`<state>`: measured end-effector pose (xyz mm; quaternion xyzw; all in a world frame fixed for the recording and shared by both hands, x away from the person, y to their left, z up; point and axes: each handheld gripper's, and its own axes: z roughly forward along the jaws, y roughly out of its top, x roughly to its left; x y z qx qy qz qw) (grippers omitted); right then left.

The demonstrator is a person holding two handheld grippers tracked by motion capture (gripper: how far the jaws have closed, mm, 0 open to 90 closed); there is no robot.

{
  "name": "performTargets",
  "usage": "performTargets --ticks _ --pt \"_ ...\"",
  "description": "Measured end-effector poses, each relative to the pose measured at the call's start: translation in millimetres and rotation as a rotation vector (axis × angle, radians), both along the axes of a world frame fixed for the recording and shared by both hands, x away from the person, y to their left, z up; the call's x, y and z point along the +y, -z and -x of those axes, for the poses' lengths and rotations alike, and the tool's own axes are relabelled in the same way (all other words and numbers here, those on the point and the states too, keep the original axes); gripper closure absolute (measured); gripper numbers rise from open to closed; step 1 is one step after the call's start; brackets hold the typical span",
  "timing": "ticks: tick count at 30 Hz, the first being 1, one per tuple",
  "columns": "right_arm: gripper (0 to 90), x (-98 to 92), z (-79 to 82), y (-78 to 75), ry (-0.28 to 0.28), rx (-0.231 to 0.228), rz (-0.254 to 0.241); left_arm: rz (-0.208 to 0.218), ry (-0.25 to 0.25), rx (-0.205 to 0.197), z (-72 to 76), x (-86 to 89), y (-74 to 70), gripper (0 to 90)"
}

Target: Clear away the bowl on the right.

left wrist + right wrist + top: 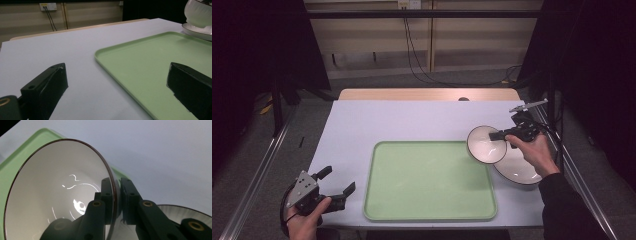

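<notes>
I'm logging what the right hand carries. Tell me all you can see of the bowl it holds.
The bowl is white and glossy, ceramic by its look, with a thin dark rim. It is tilted, its empty inside facing the camera, lifted over the green tray's right edge. The right tongs pinch its rim, one jaw inside, one outside.

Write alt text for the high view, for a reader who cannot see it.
The person's right claw grips the rim of a tilted white bowl, lifted beside a white plate at the right edge of a white table. An empty green tray lies in the middle; the left claw is open near the front left corner.
</notes>
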<state>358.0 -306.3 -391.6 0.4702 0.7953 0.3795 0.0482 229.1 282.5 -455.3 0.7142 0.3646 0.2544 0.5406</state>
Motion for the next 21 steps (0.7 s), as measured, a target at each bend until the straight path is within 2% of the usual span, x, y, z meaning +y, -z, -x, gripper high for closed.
performTargets --ticks 7,21 --pt "82.4 8.3 -11.3 3.3 -0.003 0.006 -0.009 0.000 0.000 0.002 -0.4 0.5 0.4 2.9" --pt "82.2 14.7 -30.8 12.8 0.011 0.056 -0.015 0.003 -0.002 0.008 -0.3 0.8 0.7 2.9"
